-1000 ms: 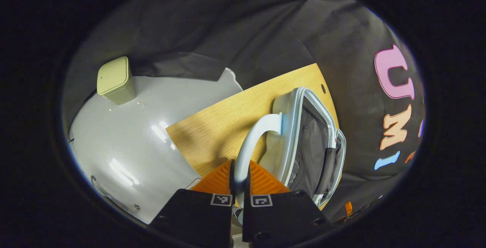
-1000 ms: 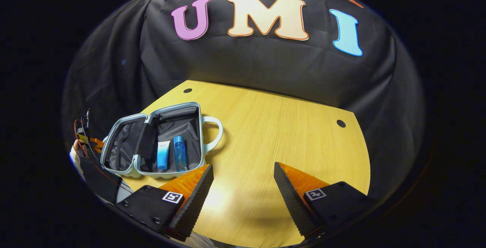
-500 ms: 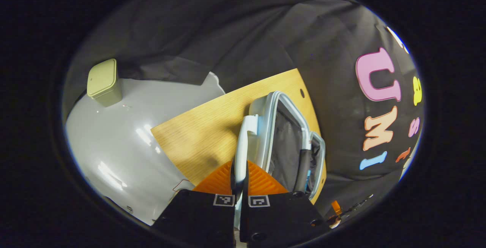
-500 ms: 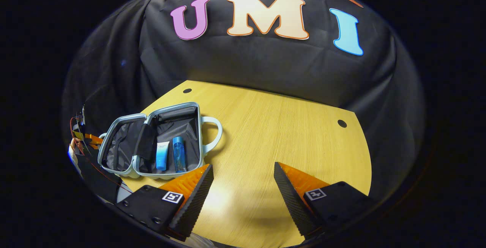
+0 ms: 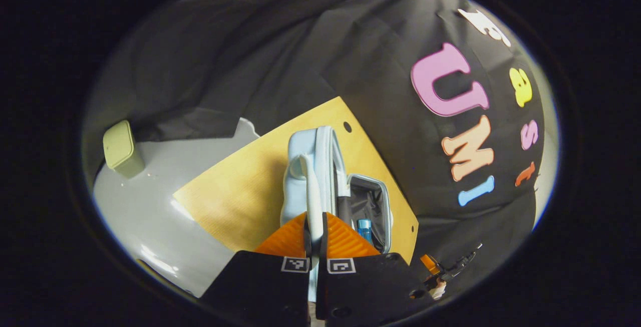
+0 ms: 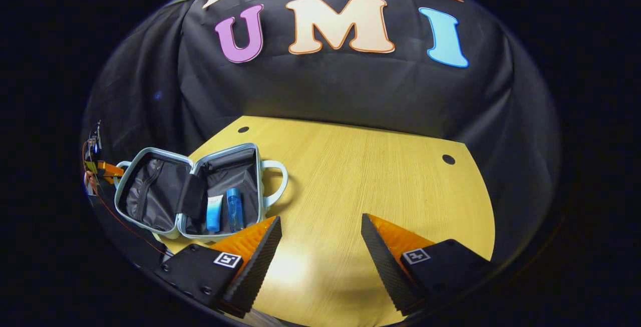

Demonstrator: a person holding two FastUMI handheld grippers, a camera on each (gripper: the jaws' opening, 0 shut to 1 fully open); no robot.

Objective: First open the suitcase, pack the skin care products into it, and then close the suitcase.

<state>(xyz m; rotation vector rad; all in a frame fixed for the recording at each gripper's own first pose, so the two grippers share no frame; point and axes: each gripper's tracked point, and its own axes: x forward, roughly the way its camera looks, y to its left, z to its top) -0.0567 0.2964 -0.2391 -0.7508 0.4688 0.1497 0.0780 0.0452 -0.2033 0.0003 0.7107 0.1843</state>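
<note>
**Packing complete; case being closed by its lid handle**

Status. The case (image 6: pixel 193 194) lies open at 9 o'clock on the table (image 6: pixel 360 182) in the right gripper view. Its two lined halves stand at a wide angle. A tube (image 6: pixel 214 213) and a bottle (image 6: pixel 234 210) lie side by side in the right half. No other product is seen on the table, so opening and packing are judged done. Only the closing remains.

Left gripper (image 5: pixel 314 227). Its fingers are pressed together on the lid handle (image 5: pixel 311 187), which rises toward 12 o'clock from between them. In the left gripper view the lid (image 5: pixel 313 167) stands near edge-on, with the lined interior and the bottle top (image 5: pixel 364 225) showing at 3 o'clock of the fingers. Judgement: the lid is partway through its swing and must be carried over onto the other half.

Right gripper (image 6: pixel 320 239). Fingers spread wide, holding nothing, over bare table at 6 o'clock, just beside the case's near corner.

Writing. The tube bears some print, too small to read. No brand is legible on case or bottle. Each gripper carries square coded markers, not text.

Other. A green bin (image 5: pixel 121 148) stands on the grey floor at 9 o'clock in the left gripper view.
</note>
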